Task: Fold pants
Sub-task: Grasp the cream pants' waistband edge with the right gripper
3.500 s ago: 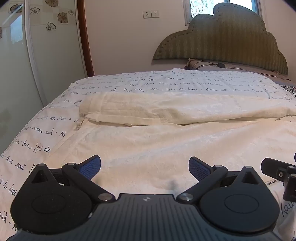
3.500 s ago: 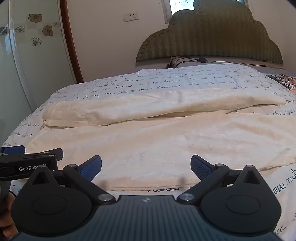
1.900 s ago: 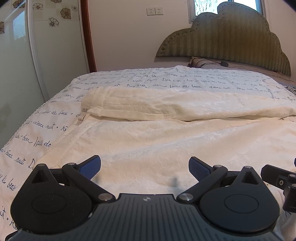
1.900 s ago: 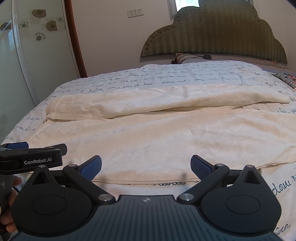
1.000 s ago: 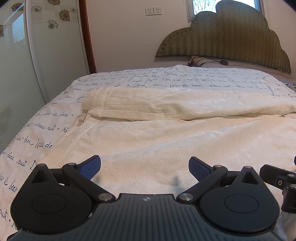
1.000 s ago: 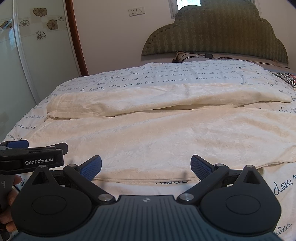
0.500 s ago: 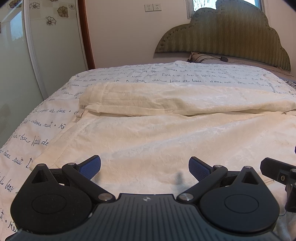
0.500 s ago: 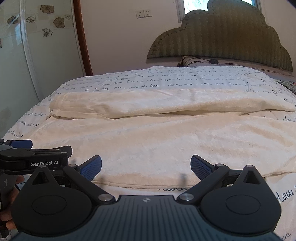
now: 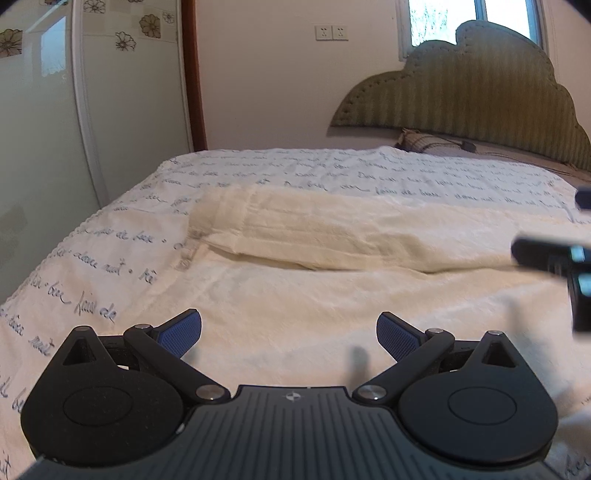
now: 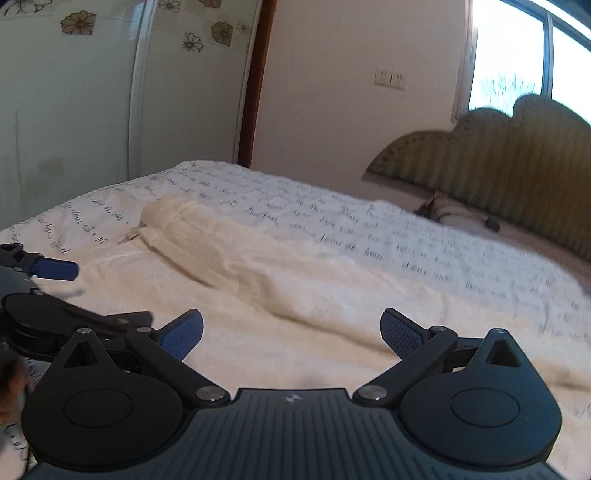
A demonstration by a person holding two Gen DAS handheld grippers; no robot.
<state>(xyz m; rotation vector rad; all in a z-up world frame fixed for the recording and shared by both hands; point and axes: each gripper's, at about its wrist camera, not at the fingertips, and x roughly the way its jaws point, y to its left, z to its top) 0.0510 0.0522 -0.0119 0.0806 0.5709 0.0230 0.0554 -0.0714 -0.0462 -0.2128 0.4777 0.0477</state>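
Pants (image 9: pixel 332 280) spread cream-white across bed (image 9: pixel 110 236), long axis running left to right, waistband end at left, one leg folded along far side. Left gripper (image 9: pixel 289 332) and right gripper (image 10: pixel 291 332) hovering over near edge, jaws spread, empty. Risk: pinching bedcover along with thin fabric, or grabbing one layer only, skewing fold.

One pair of cream pants (image 9: pixel 332 280) lies on one bed (image 9: pixel 110 236). Two grippers show: the left gripper (image 9: pixel 289 334) and the right gripper (image 10: pixel 291 332), each with two blue-padded fingers. One green headboard (image 9: pixel 480 96) stands far right, near one double wall socket (image 9: pixel 331 32).
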